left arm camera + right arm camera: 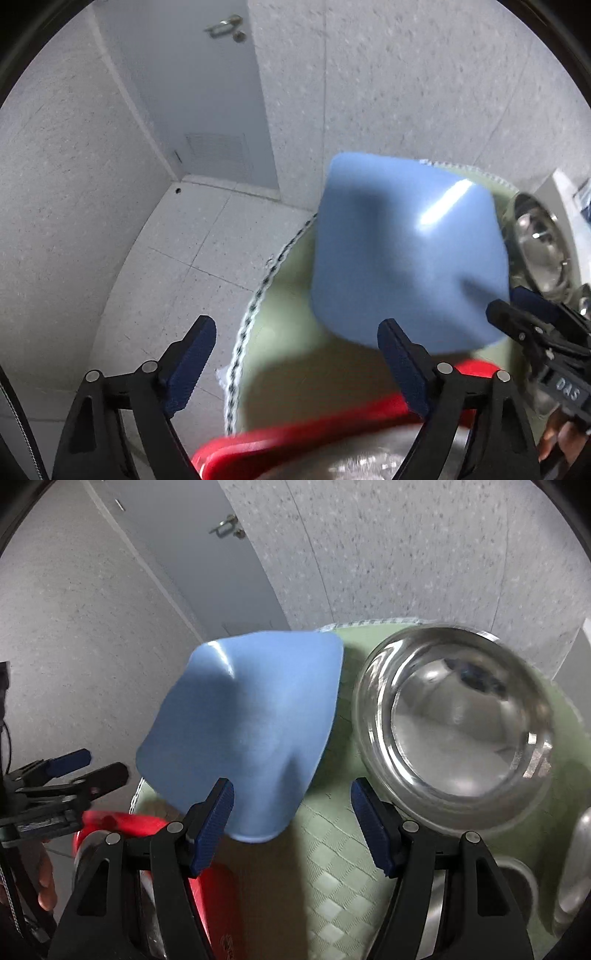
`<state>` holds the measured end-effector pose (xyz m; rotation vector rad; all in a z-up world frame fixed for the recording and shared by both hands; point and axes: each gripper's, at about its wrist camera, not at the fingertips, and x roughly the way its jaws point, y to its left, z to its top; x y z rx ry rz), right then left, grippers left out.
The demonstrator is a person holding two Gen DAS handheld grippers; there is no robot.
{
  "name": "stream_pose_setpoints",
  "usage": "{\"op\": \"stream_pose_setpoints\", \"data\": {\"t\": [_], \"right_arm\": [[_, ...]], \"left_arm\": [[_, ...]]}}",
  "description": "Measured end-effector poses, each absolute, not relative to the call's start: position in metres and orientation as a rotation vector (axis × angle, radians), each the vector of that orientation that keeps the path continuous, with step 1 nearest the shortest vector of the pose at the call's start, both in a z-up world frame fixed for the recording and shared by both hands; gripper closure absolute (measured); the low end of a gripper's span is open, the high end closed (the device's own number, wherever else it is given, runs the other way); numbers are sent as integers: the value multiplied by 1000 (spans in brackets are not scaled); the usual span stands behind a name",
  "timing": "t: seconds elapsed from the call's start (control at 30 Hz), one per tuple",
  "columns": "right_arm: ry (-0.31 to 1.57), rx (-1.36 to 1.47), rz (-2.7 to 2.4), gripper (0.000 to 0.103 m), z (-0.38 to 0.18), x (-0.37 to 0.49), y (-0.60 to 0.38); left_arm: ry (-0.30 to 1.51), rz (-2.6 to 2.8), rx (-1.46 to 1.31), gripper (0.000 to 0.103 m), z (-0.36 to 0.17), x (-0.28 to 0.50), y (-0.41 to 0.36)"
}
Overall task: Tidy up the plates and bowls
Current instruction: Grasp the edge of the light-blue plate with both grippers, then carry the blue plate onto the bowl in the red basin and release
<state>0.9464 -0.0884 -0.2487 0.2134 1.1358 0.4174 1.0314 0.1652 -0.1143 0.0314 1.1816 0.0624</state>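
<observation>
A blue square plate (247, 723) lies on the round green table (332, 856), jutting past its left edge; it also shows in the left wrist view (402, 251). A large steel bowl (458, 720) sits to its right. My right gripper (291, 827) is open, its left fingertip at the plate's near corner, its right one by the bowl's rim. My left gripper (295, 362) is open and empty, above a red-rimmed dish (314, 428) at the table's near left edge. Each gripper shows in the other's view, the right one (517, 314) and the left one (92, 768).
More steel dishes (576, 867) lie at the table's right side. The table has a checked cloth with a braided trim (255, 306). A tiled floor (177, 251), speckled walls and a grey door (207, 103) lie beyond the table's left edge.
</observation>
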Motion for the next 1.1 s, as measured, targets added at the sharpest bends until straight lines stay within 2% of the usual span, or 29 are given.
{"op": "stream_pose_setpoints", "data": {"t": [0.03, 0.13, 0.2, 0.23, 0.3, 0.37, 0.53, 0.7, 0.93, 1.1], "right_arm": [[1136, 203, 409, 37, -250, 949, -87], [1137, 170, 418, 38, -254, 954, -78], [1139, 155, 425, 42, -255, 956, -74], [1144, 146, 430, 48, -257, 957, -72], [1155, 144, 430, 56, -259, 956, -70], [1158, 128, 429, 67, -261, 956, -70], [1175, 143, 467, 82, -266, 960, -67], [1139, 164, 469, 82, -261, 958, -71], [1049, 127, 445, 82, -231, 948, -69], [959, 110, 433, 82, -193, 935, -68]], "left_arm": [[1193, 58, 33, 19, -118, 1037, 164], [1261, 51, 22, 31, -137, 1059, 162], [1288, 44, 18, 37, -146, 1070, 164], [1293, 50, 21, 41, -149, 1072, 165], [1309, 30, 5, 58, -155, 1084, 172], [1314, 12, -2, 70, -157, 1085, 172], [1275, 5, 37, 75, -150, 1090, 171], [1200, -12, 0, 83, -139, 1084, 175], [1083, -24, -11, 83, -111, 1060, 180], [999, -44, -37, 83, -81, 1016, 180]]}}
